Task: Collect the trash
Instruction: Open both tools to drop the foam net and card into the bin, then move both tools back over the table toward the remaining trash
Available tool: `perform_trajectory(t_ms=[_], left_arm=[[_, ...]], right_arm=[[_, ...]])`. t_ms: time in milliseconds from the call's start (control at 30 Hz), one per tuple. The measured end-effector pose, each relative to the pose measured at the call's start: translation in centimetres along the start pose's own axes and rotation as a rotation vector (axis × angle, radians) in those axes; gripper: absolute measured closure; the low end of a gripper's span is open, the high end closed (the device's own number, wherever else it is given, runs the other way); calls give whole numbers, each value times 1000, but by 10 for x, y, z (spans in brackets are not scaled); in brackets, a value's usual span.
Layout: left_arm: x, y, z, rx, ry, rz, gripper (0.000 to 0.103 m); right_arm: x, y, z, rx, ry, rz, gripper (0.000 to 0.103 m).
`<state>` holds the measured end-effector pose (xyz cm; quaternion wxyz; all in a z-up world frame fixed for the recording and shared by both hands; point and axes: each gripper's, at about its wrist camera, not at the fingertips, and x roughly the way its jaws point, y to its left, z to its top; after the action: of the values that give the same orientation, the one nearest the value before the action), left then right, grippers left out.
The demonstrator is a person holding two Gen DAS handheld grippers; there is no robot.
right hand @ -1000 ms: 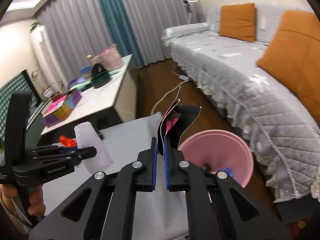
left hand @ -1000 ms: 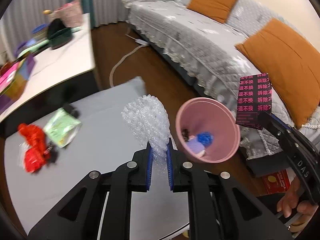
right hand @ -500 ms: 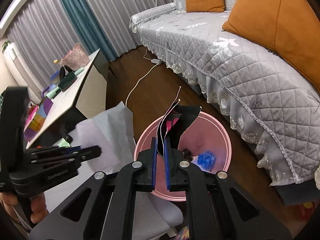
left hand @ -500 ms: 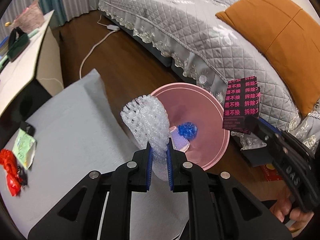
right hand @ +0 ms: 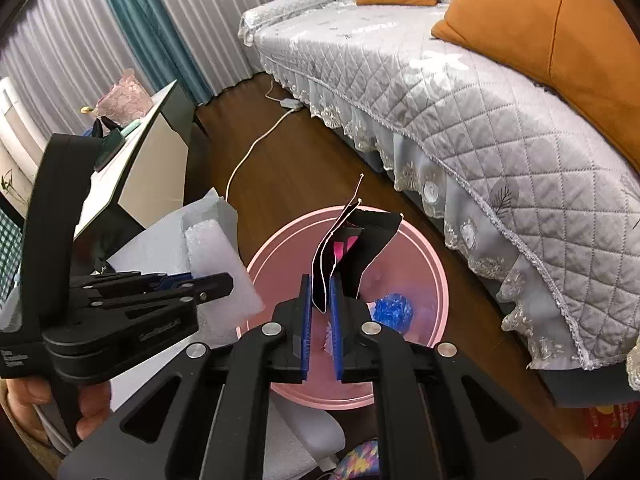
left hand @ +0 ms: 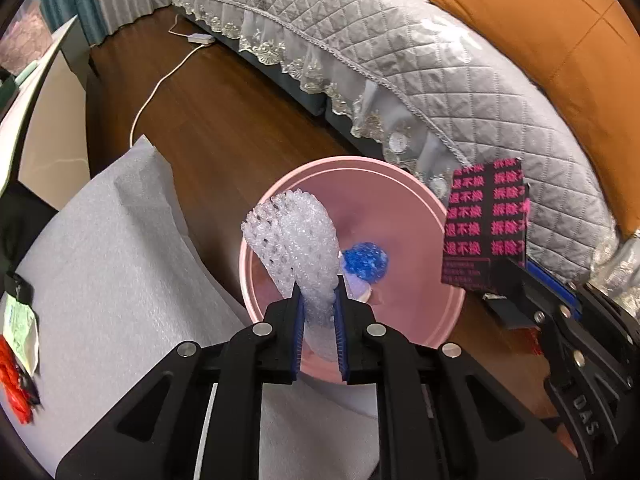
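Note:
My left gripper [left hand: 319, 304] is shut on a piece of clear bubble wrap [left hand: 298, 240] and holds it over the near rim of a pink bin [left hand: 416, 196] on the floor. The bin holds a blue crumpled ball [left hand: 366, 260] and a pale scrap. My right gripper [right hand: 322, 304] is shut on a black wrapper with pink print [right hand: 360, 240], held over the same pink bin [right hand: 436, 264]. That wrapper [left hand: 486, 220] also shows at the bin's right rim in the left wrist view. The bubble wrap [right hand: 224, 272] shows in the left gripper in the right wrist view.
A grey foam sheet [left hand: 100, 264] covers the low table to the left, with a green packet [left hand: 20, 328] and red wrapper [left hand: 12, 380] at its far left. A quilted grey sofa [left hand: 400, 60] with orange cushions stands behind the bin. A white cable [left hand: 160, 80] lies on the wood floor.
Both grippers have moved from above the table toward the pink bin and tilted down over it. Each still holds its piece of trash.

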<state>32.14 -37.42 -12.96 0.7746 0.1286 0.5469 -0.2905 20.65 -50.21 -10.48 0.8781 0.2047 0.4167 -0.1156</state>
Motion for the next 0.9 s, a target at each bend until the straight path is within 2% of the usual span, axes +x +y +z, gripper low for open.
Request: perform_trajectory(t_ms=[67, 100, 133, 167, 200, 267, 367, 600, 767, 900], left_arm=[[5, 2, 3, -2, 8, 5, 82], [7, 3, 4, -5, 9, 12, 64], [8, 5, 5, -10, 9, 17, 35], [6, 9, 5, -24, -13, 26, 24], [4, 12, 4, -35, -31, 34, 19], [1, 20, 3, -65, -65, 54, 18], [4, 29, 2, -84, -44, 65, 18], [-21, 46, -23, -95, -82, 80, 18], [-56, 74, -58, -124, -113, 111, 18], [-87, 105, -85, -140, -130, 199, 18]], right_arm=[[3, 0, 1, 2, -1, -12, 87], [4, 0, 2, 6, -3, -22, 83], [5, -2, 3, 11, -1, -30, 72], [7, -3, 3, 20, 3, -36, 54], [8, -5, 3, 40, 5, -37, 48], [10, -6, 3, 54, 15, -34, 41], [9, -5, 2, 56, 10, -41, 30], [-6, 4, 4, 58, -48, -18, 19], [-25, 28, 0, 44, -101, 97, 13], [-34, 69, -10, -45, -99, 220, 10]])
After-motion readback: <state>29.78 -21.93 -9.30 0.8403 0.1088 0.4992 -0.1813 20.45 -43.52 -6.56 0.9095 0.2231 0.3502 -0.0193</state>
